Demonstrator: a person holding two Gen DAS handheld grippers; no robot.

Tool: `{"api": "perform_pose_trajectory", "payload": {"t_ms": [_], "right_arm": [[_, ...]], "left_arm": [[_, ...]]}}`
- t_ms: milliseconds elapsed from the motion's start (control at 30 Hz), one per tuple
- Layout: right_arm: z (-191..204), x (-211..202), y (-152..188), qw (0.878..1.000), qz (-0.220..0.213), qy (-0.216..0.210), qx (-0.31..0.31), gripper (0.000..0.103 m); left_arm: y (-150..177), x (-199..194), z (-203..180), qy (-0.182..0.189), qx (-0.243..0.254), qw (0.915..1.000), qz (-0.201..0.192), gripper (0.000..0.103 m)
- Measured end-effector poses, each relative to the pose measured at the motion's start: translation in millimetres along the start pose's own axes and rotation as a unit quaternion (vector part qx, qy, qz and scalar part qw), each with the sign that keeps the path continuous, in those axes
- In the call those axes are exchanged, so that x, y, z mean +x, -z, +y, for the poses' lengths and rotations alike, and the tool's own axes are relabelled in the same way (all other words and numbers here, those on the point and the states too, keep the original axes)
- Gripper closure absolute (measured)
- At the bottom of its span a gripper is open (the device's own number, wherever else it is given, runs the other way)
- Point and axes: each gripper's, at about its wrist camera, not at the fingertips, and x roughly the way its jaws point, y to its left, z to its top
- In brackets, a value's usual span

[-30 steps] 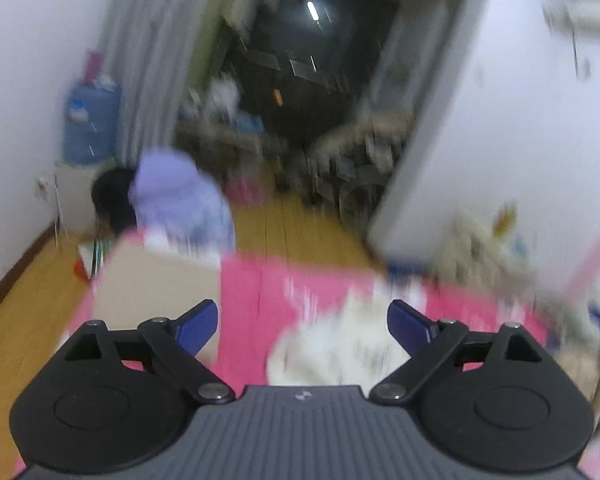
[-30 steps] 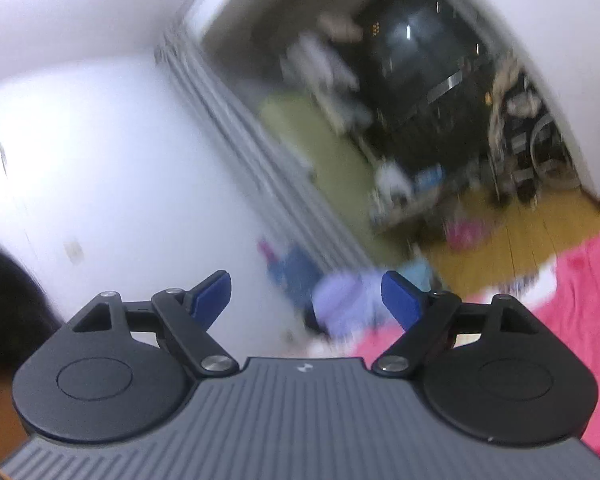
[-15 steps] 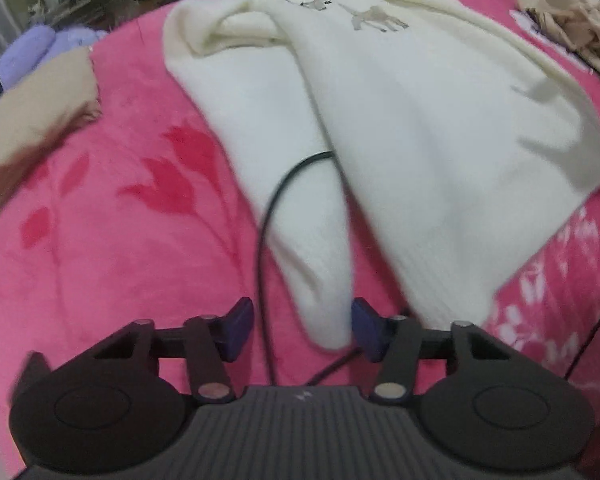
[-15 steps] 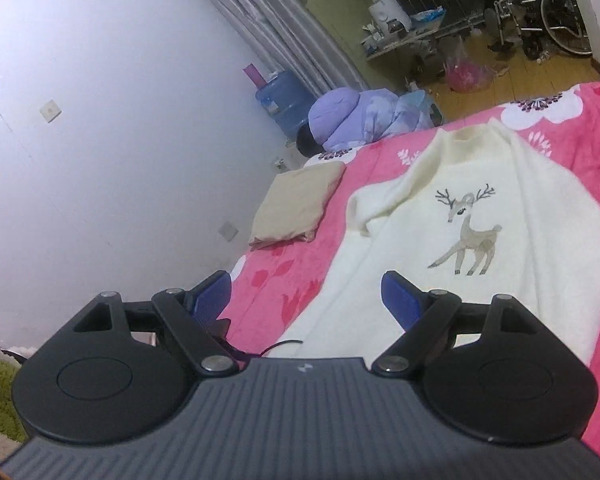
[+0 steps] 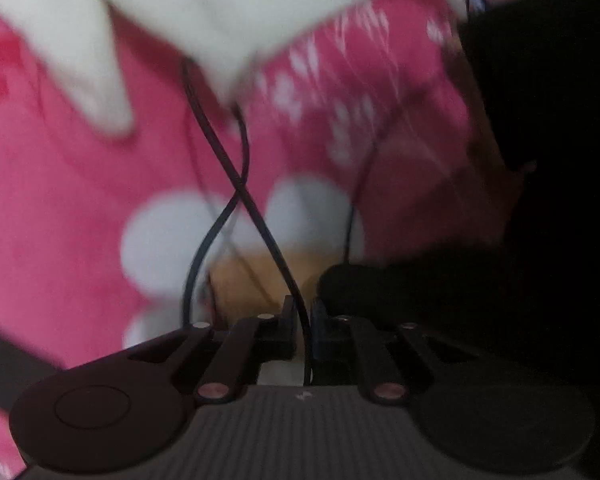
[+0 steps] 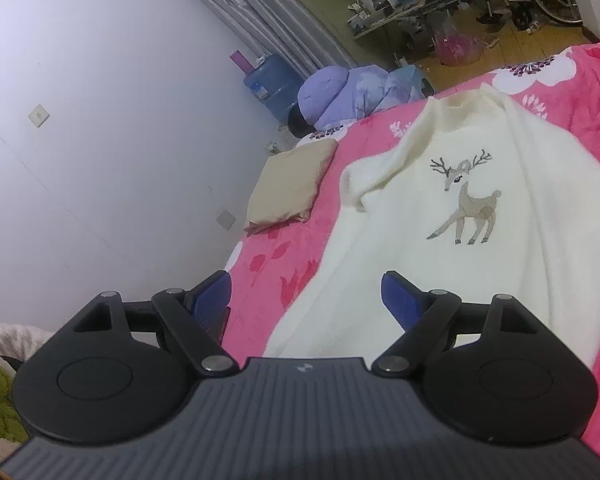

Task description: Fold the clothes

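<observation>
A cream sweater (image 6: 480,216) with a deer picture lies spread on the pink flowered blanket (image 6: 284,264). My right gripper (image 6: 306,294) is open and empty, held above the sweater's near hem. In the blurred left wrist view the sweater's hem and a sleeve end (image 5: 220,12) lie far ahead at the top. My left gripper (image 5: 302,330) has its jaws nearly together, with a black cable (image 5: 236,184) running between them; it holds no cloth. It points down at the blanket's near edge (image 5: 80,220).
A folded tan garment (image 6: 288,184) lies at the blanket's far left. A purple bundle (image 6: 340,92) and a blue water jug (image 6: 272,80) stand by the wall beyond. Black cables cross the blanket in front of the left gripper. Dark space lies to its right.
My left gripper has closed and pulled back from the sleeve end toward the blanket's near edge. My right gripper has come nearer to the sweater and stays open.
</observation>
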Motion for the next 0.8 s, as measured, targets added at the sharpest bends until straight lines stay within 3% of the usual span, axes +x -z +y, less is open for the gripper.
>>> {"api": "perform_pose_trajectory", "payload": {"t_ms": [67, 133, 200, 333, 433, 533, 667, 733, 800], "right_arm": [[0, 0, 1, 1.0, 0.004, 0.003, 0.0, 0.02], [0, -1, 3, 1.0, 0.012, 0.012, -0.002, 0.02], [-1, -1, 9, 0.999, 0.028, 0.031, -0.012, 0.02], [-14, 6, 36, 0.991, 0.102, 0.081, -0.015, 0.02], [-39, 13, 73, 0.975, 0.191, 0.112, 0.028, 0.021], [-56, 11, 104, 0.955, 0.246, 0.159, 0.038, 0.022], [-78, -8, 101, 0.956, 0.197, 0.212, 0.055, 0.022], [-98, -17, 90, 0.955, 0.154, 0.233, 0.096, 0.022], [-119, -18, 85, 0.947, 0.122, 0.267, 0.132, 0.025]], "left_arm": [[11, -9, 6, -0.02, -0.008, 0.9992, 0.032, 0.026], [19, -23, 14, -0.05, -0.018, 0.998, 0.033, 0.018], [25, -39, 24, -0.076, -0.032, 0.9963, 0.022, 0.016], [30, -70, 44, -0.064, -0.059, 0.996, -0.015, 0.013], [29, -92, 50, -0.071, -0.079, 0.992, -0.068, 0.013], [14, -107, 62, -0.092, -0.113, 0.9802, -0.134, 0.013], [-31, -120, 71, -0.089, -0.147, 0.9611, -0.216, 0.016], [-65, -118, 66, -0.092, -0.136, 0.9571, -0.239, 0.019], [-100, -109, 57, -0.094, -0.117, 0.9572, -0.247, 0.02]]}}
